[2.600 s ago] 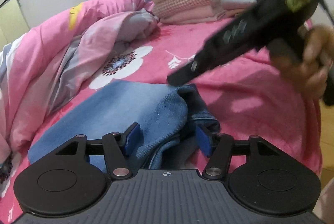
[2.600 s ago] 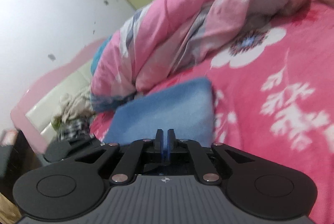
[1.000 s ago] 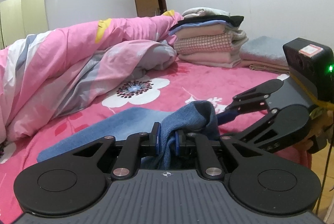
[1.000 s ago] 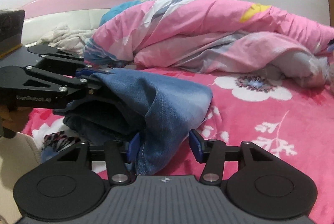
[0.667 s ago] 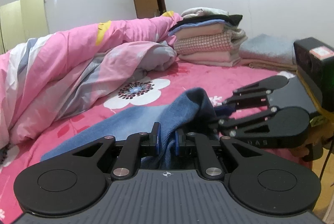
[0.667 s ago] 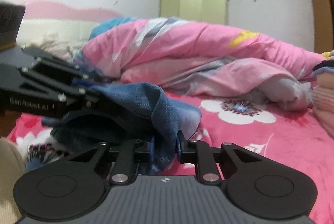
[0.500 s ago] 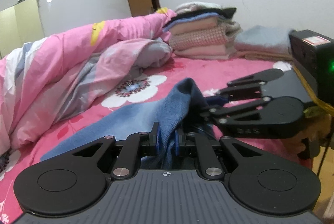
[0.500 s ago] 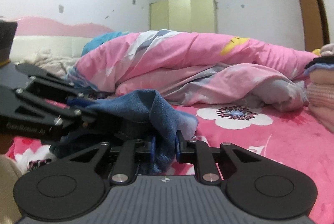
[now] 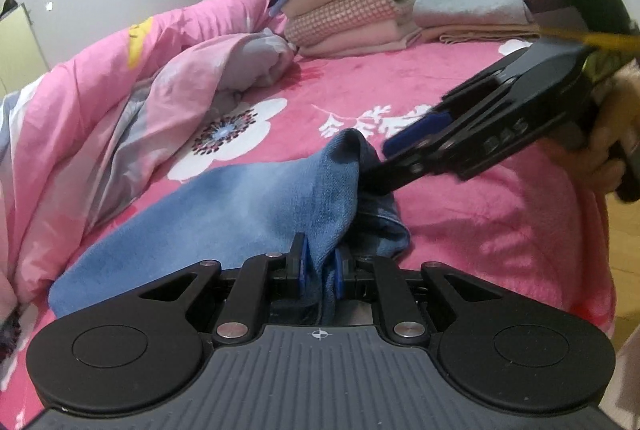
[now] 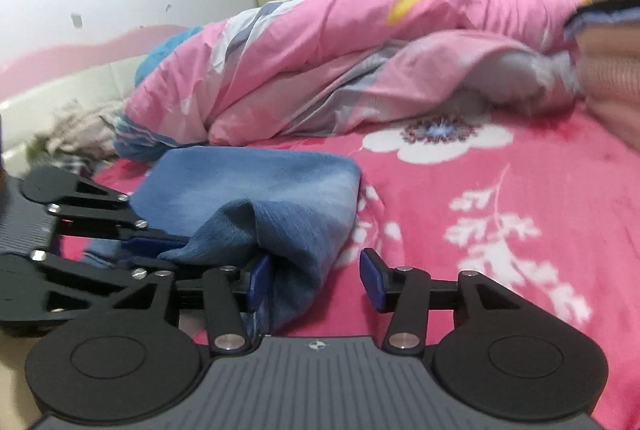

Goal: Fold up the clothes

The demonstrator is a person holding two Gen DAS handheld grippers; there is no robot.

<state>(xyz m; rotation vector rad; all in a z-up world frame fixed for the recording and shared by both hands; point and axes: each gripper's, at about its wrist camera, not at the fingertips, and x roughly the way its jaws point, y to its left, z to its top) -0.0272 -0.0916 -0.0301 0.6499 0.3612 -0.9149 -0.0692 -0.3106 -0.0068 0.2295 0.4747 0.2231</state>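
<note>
Left wrist view: jeans (image 9: 256,205) pinched in left tongs (image 9: 320,272), seemingly.

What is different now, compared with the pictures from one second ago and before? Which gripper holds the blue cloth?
The right gripper had closed on the raised fold of the blue garment; its jaws have just been opening, so the fold is released though cloth still lies between them. The lifted fold has sunk back toward the bed. The left gripper stays shut on the garment's edge. The folded stack and pink quilt are unchanged.
</note>
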